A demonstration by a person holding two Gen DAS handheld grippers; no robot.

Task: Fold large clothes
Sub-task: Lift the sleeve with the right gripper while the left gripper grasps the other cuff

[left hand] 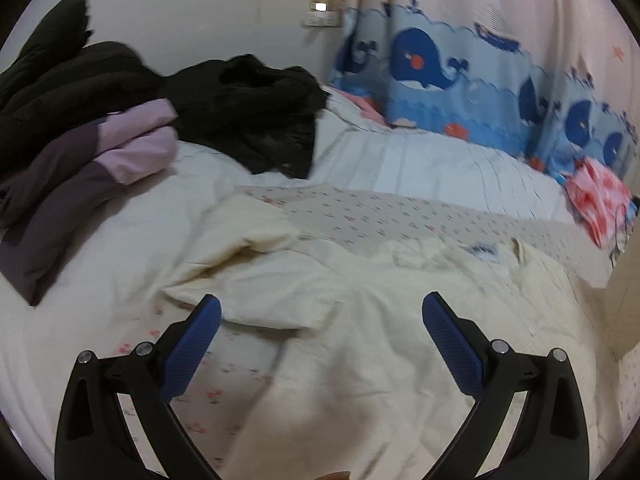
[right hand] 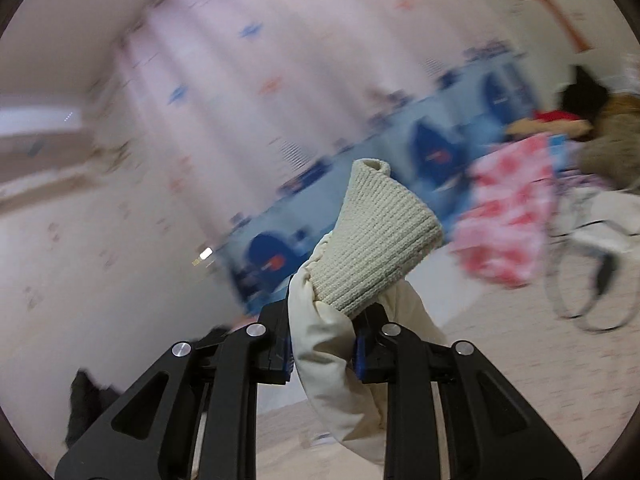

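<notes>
The left gripper [left hand: 322,312] hangs with its jaws wide apart over the cream jacket [left hand: 360,320], which lies spread on the bed [left hand: 420,160]. The right gripper [right hand: 322,344] is clamped on the jacket's sleeve [right hand: 328,344], just below its ribbed cuff [right hand: 380,232], which stands up past the fingers.

We see our left gripper [left hand: 320,308] as two black skeletal arms with cut-out slots and round silver screws, each tipped by a dotted blue pad. Our right gripper [right hand: 322,344] shows the same black frame, silver screws and blue pads.
</notes>
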